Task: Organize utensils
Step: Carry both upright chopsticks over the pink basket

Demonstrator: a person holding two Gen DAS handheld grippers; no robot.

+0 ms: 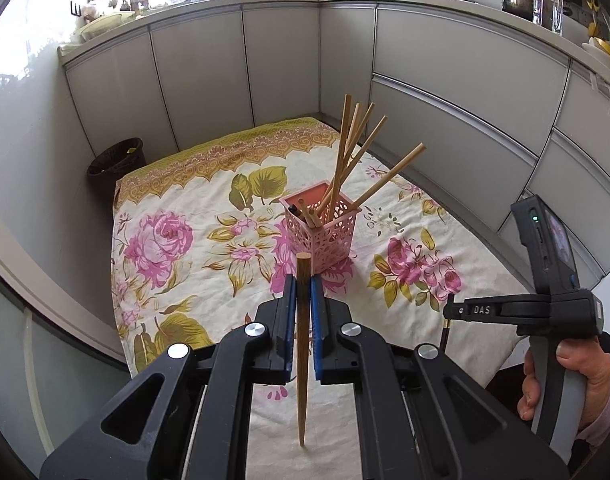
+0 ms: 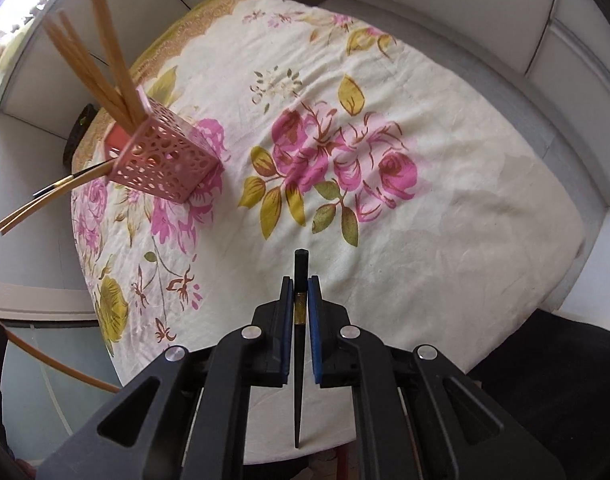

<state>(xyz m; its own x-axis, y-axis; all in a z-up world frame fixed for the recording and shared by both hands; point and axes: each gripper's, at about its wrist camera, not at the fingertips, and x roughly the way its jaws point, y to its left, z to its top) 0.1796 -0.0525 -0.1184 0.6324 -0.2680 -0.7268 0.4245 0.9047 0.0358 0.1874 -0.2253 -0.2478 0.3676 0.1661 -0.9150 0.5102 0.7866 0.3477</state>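
Matt wood on the brown chopstick (image 1: 303,332), grain faintly showing. The black chopstick (image 2: 299,360) looks smooth and lacquered, with a shiny gold metallic band. The holder (image 1: 325,226) is pink perforated plastic, lightly glossy. Beneath it, the floral tablecloth (image 2: 445,240) is soft, wrinkled matt cloth. The cabinet fronts (image 1: 445,52) look smooth, satin grey.

A: Is there some text one can read?
B: Only "DAS", white letters on the black arm of the right gripper (image 1: 449,312). Before it stands maybe a "G", unclear.
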